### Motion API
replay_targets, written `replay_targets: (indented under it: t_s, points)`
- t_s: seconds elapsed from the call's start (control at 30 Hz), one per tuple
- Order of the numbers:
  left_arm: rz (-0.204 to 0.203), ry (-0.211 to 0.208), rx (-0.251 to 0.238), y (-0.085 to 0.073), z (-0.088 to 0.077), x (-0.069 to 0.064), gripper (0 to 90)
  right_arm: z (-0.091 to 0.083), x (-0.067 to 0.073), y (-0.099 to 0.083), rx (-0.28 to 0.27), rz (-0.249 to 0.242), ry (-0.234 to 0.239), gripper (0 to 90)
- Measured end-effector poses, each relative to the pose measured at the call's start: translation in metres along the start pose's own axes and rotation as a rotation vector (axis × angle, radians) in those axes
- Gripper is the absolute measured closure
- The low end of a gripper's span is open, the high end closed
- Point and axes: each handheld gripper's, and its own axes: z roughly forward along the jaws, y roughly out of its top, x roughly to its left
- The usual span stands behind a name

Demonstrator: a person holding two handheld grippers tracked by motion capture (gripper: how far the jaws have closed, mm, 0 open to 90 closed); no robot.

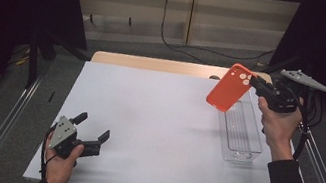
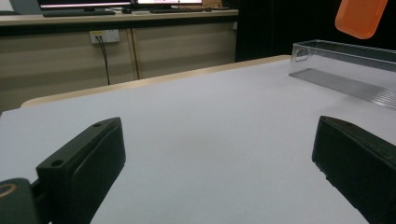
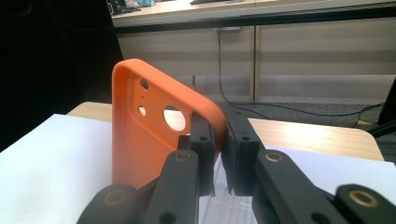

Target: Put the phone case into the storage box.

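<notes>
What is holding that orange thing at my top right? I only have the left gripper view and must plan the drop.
Observer: The right hand-held gripper is shut on the orange phone case, pinching its edge near the camera holes.
Operator: Is it over the clear tray?
Observer: In the high view it hangs above the far end of the clear tray.
Operator: And my own hand-held gripper?
Observer: The left hand-held gripper sits low at the near left of the white sheet, open.

One orange phone case point(image 1: 229, 87) — one clear tray point(image 1: 241, 130) — two hand-held grippers point(image 1: 91, 143).
</notes>
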Motion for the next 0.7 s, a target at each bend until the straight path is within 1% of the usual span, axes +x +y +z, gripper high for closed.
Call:
replay_targets:
  t_s: [0.2, 0.27, 0.43, 0.5, 0.53, 0.6, 0.67, 0.7]
  points:
    - [-0.003, 0.002, 0.004, 0.000, 0.000, 0.000, 2.6, 0.000, -0.006, 0.003, -0.007, -0.003, -0.018, 82.5]
    - [-0.011, 0.004, -0.002, 0.000, 0.001, -0.001, 2.6, 0.000, -0.008, 0.005, -0.011, -0.006, -0.026, 82.5]
    - [-0.009, 0.003, 0.001, 0.000, 0.001, -0.001, 2.6, 0.001, -0.013, 0.007, -0.009, -0.008, -0.039, 82.5]
    - [0.003, 0.002, 0.006, 0.000, 0.001, 0.000, 2.6, 0.001, -0.015, 0.008, -0.011, -0.006, -0.047, 82.5]
    - [-0.005, 0.002, 0.002, 0.000, 0.001, 0.000, 2.6, 0.001, -0.016, 0.008, -0.012, -0.008, -0.050, 82.5]
    - [0.003, 0.006, 0.011, -0.001, 0.001, 0.001, 2.6, 0.002, -0.018, 0.009, -0.009, -0.009, -0.061, 82.5]
    - [0.001, 0.005, 0.012, -0.001, 0.000, 0.002, 2.6, 0.003, -0.020, 0.010, -0.010, -0.011, -0.067, 82.5]
    - [-0.009, 0.005, 0.005, -0.001, 0.001, 0.001, 2.6, 0.003, -0.021, 0.011, -0.009, -0.012, -0.070, 82.5]
